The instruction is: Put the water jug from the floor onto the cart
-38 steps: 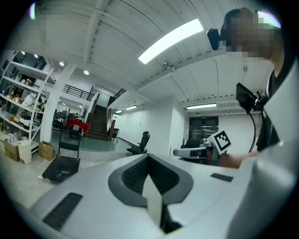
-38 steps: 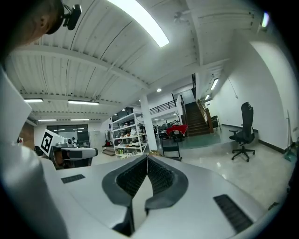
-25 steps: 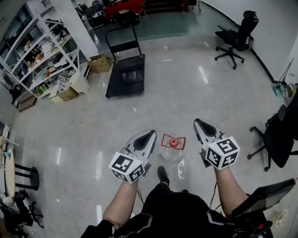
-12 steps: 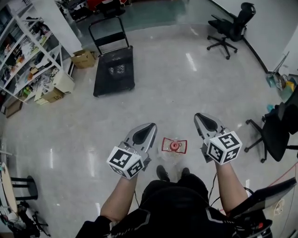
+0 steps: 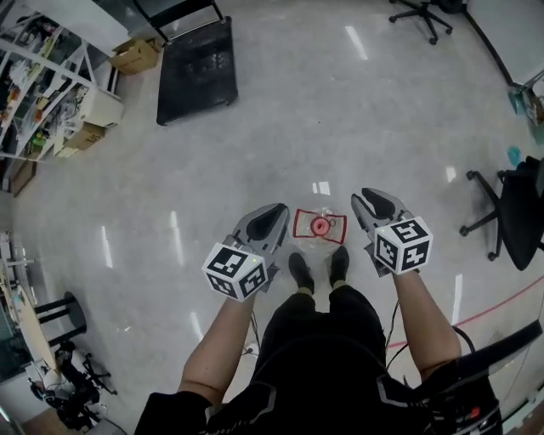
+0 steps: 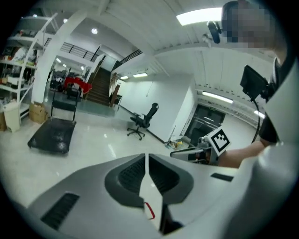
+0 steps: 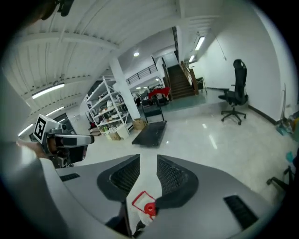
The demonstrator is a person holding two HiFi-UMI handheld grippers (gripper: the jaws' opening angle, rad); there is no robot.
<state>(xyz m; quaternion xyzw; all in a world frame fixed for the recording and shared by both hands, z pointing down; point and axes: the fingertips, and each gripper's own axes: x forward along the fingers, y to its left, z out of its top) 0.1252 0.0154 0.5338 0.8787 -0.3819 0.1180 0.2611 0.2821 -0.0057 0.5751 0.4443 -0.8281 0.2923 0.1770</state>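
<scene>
The water jug [image 5: 320,226] is clear with a red cap and a red square handle, and stands on the floor just ahead of the person's shoes. My left gripper [image 5: 276,211] hangs to its left, jaws shut and empty, a short way off it. My right gripper [image 5: 367,200] hangs to its right, its jaws opening with nothing between them. In the right gripper view the red cap [image 7: 148,208] shows below the parted jaws. The black flat cart [image 5: 195,59] stands far ahead on the left, also in the left gripper view [image 6: 49,135].
White shelving [image 5: 42,76] and cardboard boxes [image 5: 136,55] line the far left beside the cart. A black office chair [image 5: 518,212] stands at the right, another [image 5: 425,13] at the far top. A stool [image 5: 59,314] is at the near left. A red cable [image 5: 501,306] crosses the floor.
Both grippers have sunk towards the jug and now flank it. The right jaws have parted. The head view has tipped down, so the cart sits higher in the picture.
</scene>
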